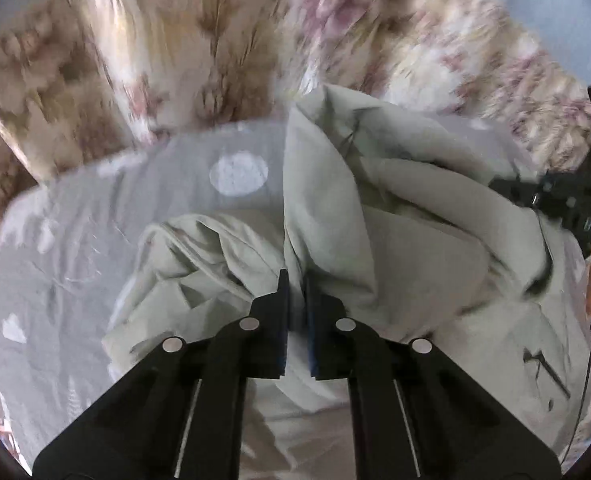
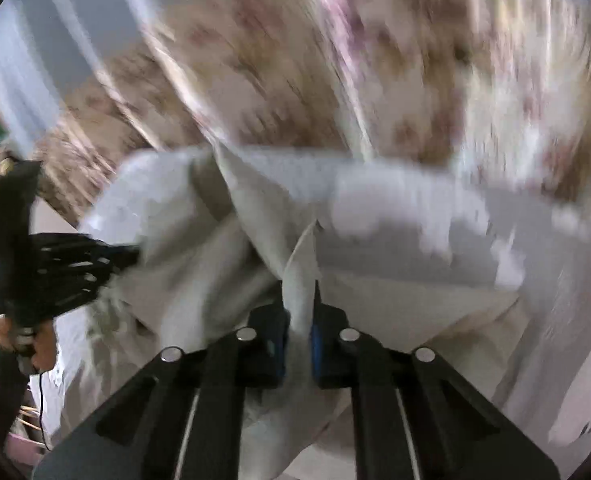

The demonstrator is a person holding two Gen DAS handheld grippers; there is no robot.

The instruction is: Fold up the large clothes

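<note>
A large pale grey-green garment (image 1: 395, 216) lies crumpled on a light grey bed sheet (image 1: 75, 232). My left gripper (image 1: 295, 280) is shut on a fold of it, and the cloth rises between the two fingers. In the right wrist view my right gripper (image 2: 299, 304) is shut on another fold of the same garment (image 2: 199, 248), with a strip of cloth standing up between its blue pads (image 2: 316, 344). Each gripper shows in the other's view: the right one at the right edge (image 1: 567, 200), the left one at the left (image 2: 55, 272). The right wrist view is blurred by motion.
A floral curtain (image 1: 175, 40) in beige and pink hangs behind the bed and also shows in the right wrist view (image 2: 375, 60). The sheet has white round and heart-shaped marks (image 1: 238, 172). A thin black cable (image 1: 583, 392) hangs at the right.
</note>
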